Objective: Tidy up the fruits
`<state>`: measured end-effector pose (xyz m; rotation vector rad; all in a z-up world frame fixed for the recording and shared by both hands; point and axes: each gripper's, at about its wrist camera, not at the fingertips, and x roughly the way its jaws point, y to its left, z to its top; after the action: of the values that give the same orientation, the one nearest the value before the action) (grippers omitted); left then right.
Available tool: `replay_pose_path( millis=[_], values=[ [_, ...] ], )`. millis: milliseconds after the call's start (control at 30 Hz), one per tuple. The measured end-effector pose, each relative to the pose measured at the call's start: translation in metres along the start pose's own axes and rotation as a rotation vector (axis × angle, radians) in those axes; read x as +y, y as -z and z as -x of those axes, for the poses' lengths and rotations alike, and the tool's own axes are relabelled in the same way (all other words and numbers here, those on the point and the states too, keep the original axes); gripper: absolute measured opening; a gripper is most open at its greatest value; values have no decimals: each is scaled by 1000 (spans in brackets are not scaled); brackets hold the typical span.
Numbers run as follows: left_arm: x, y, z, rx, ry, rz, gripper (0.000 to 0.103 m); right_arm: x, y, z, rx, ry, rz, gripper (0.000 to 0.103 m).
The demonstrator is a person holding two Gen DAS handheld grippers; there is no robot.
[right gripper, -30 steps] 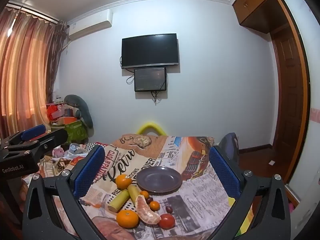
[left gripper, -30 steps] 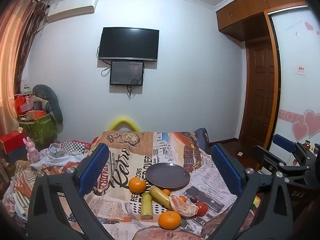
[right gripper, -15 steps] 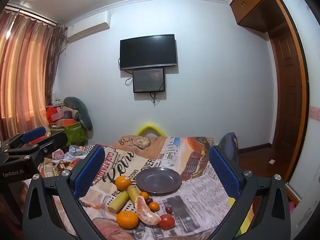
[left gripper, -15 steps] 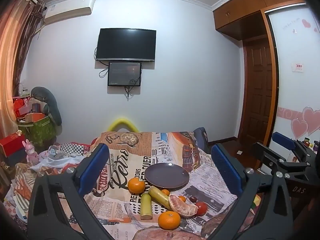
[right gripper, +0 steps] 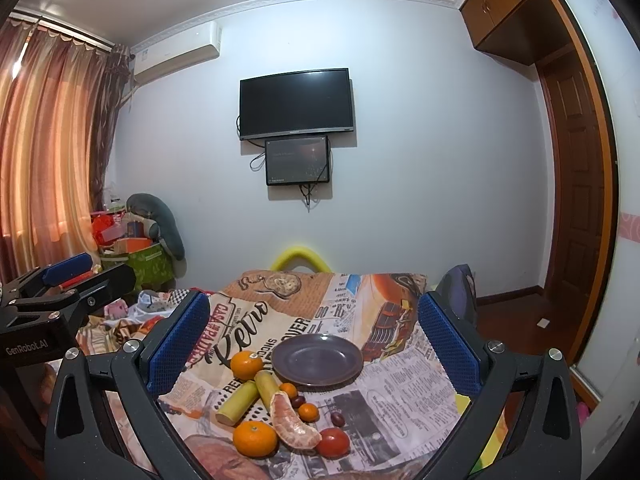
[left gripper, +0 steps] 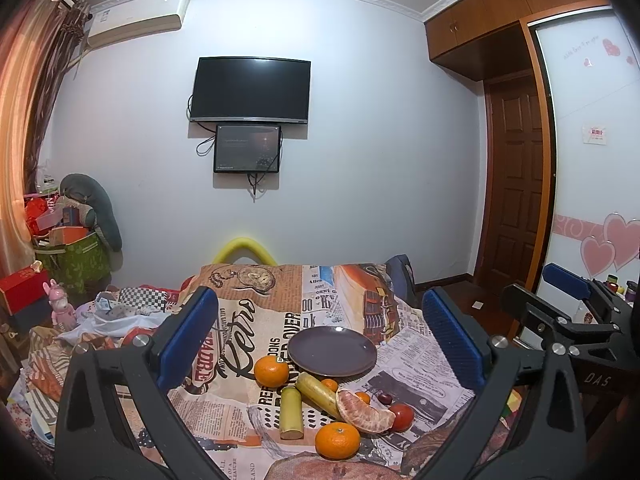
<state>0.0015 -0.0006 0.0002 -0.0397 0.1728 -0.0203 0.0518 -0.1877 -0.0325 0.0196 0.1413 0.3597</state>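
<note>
An empty dark purple plate point(left gripper: 332, 351) point(right gripper: 317, 359) sits on a table with a newspaper-print cloth point(left gripper: 260, 320). In front of it lie two oranges point(left gripper: 271, 371) point(left gripper: 337, 440), two pale green sugarcane pieces point(left gripper: 291, 412) point(left gripper: 318, 394), a peeled citrus segment point(left gripper: 364, 412), a red tomato point(left gripper: 402, 417), small orange fruits point(right gripper: 308, 412) and dark grapes point(right gripper: 337, 419). My left gripper point(left gripper: 320, 344) is open and empty, held above the near table edge. My right gripper point(right gripper: 312, 344) is open and empty, likewise back from the fruit.
A dark chair back point(right gripper: 460, 292) stands at the table's right. A yellow foam arch point(left gripper: 244, 248) shows behind the far edge. Clothes and boxes point(left gripper: 68, 264) pile up at the left. A TV point(left gripper: 251, 90) hangs on the wall; a brown door point(left gripper: 516, 208) is right.
Both grippers have drifted only slightly; the view shifted a little. The fruits and plate have not moved.
</note>
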Motion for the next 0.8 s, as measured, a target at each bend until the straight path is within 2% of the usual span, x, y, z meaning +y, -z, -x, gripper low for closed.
replay_pose_path(
  millis=[800],
  values=[
    [-3, -2, 3, -4, 13, 4, 103, 0, 1, -2, 6, 0, 1, 103]
  ],
)
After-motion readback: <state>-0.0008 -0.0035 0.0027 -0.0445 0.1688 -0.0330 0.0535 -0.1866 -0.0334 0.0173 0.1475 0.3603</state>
